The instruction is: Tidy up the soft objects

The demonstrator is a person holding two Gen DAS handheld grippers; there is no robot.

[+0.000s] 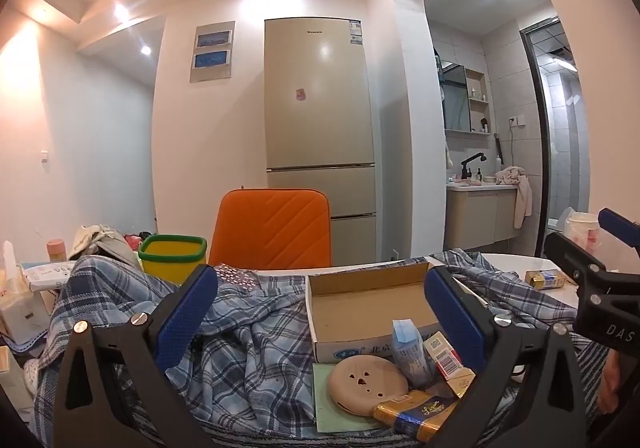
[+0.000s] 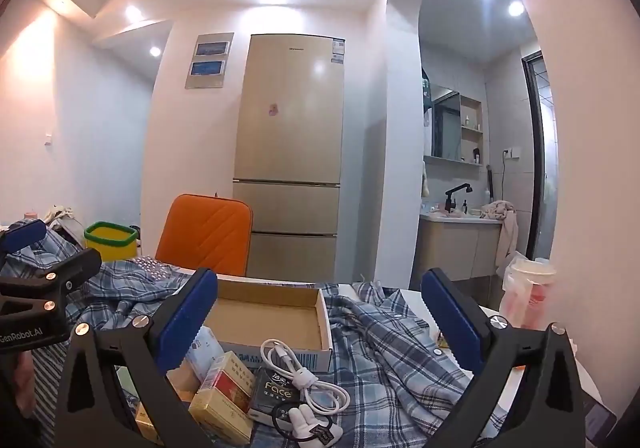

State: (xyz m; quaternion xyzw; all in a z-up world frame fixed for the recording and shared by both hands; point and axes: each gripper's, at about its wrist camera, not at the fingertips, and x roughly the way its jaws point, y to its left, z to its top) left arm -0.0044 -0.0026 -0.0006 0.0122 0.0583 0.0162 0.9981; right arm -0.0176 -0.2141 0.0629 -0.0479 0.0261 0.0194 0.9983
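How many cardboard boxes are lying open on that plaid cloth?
1: the shallow open brown cardboard box sits on the blue plaid shirt, behind the small packets. Others may be hidden under the fabric.

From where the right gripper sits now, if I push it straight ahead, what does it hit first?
Most likely the open cardboard box, lying on the plaid shirt directly between the open fingers of the right gripper. The white cable lies nearer but lower, so depth is uncertain.

Fridge (image 1: 318,100), orange chair (image 1: 274,226), cardboard box (image 2: 272,318)
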